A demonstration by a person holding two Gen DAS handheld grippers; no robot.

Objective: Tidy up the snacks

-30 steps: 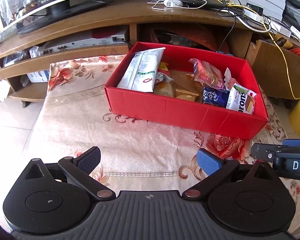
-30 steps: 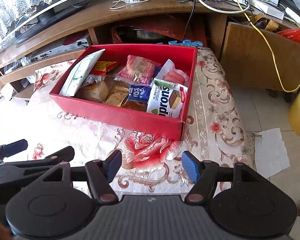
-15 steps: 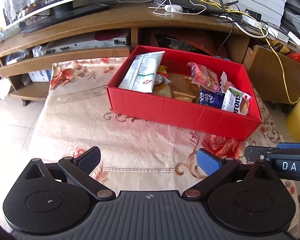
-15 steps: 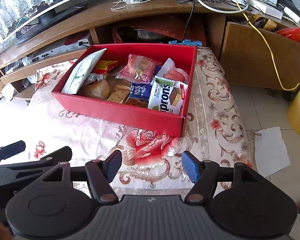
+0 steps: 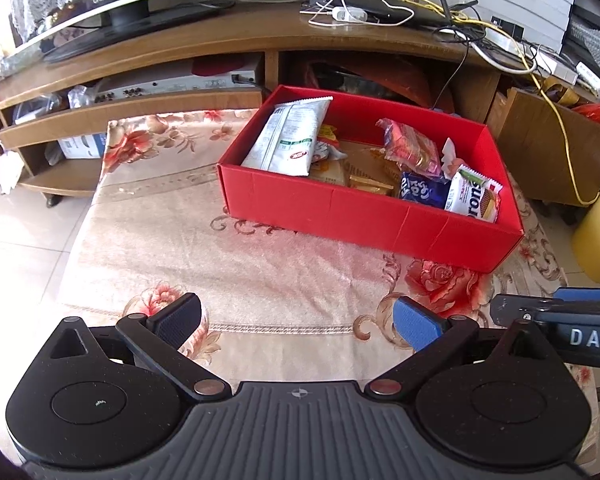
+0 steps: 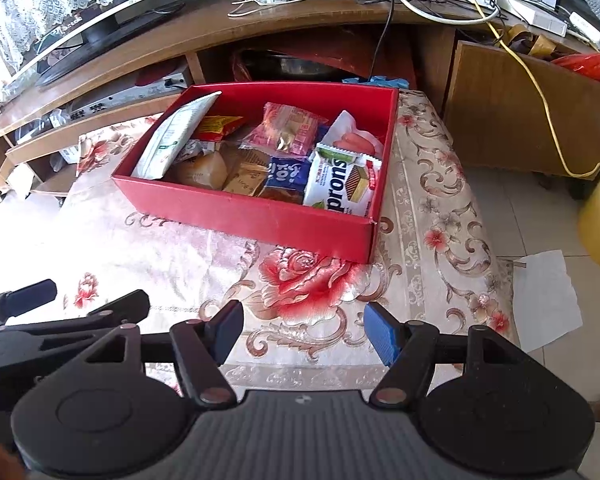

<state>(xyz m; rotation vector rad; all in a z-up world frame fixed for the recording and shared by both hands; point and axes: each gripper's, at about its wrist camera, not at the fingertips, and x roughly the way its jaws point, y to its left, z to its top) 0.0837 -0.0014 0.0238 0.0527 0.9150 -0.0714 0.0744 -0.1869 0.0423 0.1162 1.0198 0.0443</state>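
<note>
Snacks [image 6: 268,164] all sit in the red box [image 6: 260,216]; none on the cloth [image 5: 260,280]. Left gripper [image 5: 298,320] and right gripper [image 6: 304,332] spread, empty. Task looks done.

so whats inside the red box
The red box holds snack packs: a tall white bag, a pink cookie pack, a blue packet, a wafer pack. Whatever lies beneath them is covered.
</note>
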